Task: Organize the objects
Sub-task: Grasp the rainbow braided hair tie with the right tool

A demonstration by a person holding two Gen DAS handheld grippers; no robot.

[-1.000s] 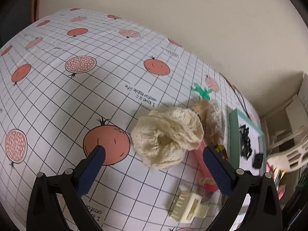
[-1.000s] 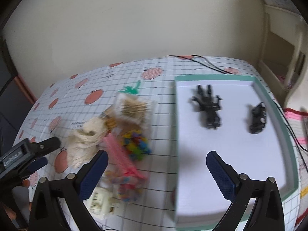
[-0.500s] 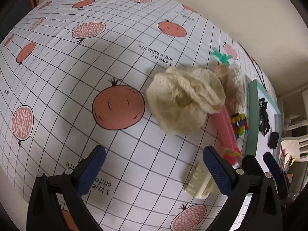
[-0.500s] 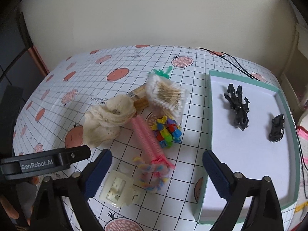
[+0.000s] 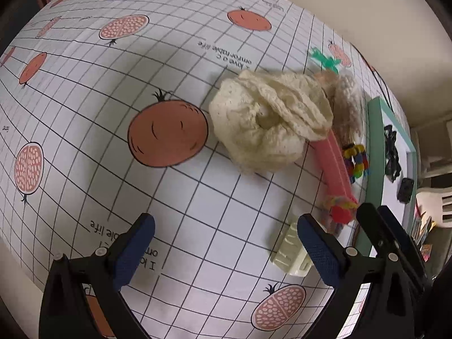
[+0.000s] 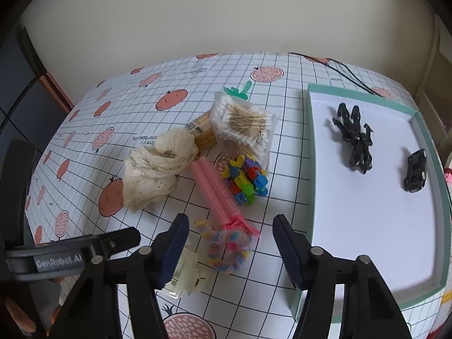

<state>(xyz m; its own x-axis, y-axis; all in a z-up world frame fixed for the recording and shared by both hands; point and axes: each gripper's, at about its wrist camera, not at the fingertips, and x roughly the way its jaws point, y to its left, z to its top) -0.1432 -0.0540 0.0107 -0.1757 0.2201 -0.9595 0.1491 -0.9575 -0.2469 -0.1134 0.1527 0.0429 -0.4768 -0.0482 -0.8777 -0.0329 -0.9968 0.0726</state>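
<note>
A heap of small things lies on the pomegranate-print tablecloth: a cream lace scrunchie (image 6: 154, 168) (image 5: 268, 121), pink hair rollers (image 6: 216, 192) (image 5: 336, 163), a pastel twisted hair tie (image 6: 226, 251), a bag of coloured clips (image 6: 247, 179), a pack of cotton swabs (image 6: 244, 124) and a cream claw clip (image 6: 188, 276) (image 5: 289, 250). The green-rimmed white tray (image 6: 310, 147) holds a black claw clip (image 6: 354, 138) and a small black clip (image 6: 415, 171). My right gripper (image 6: 230, 250) is open, hovering around the hair tie. My left gripper (image 5: 226, 250) is open above bare cloth, left of the cream clip.
A green clip (image 6: 238, 90) lies behind the swabs. A black cable (image 6: 339, 69) runs along the table's far edge by the wall. A white chair (image 5: 435, 203) and shelving stand past the tray's right side.
My right gripper has swung left from over the tray to above the hair tie and narrowed its opening. My left gripper has drawn back from the scrunchie toward the near table edge.
</note>
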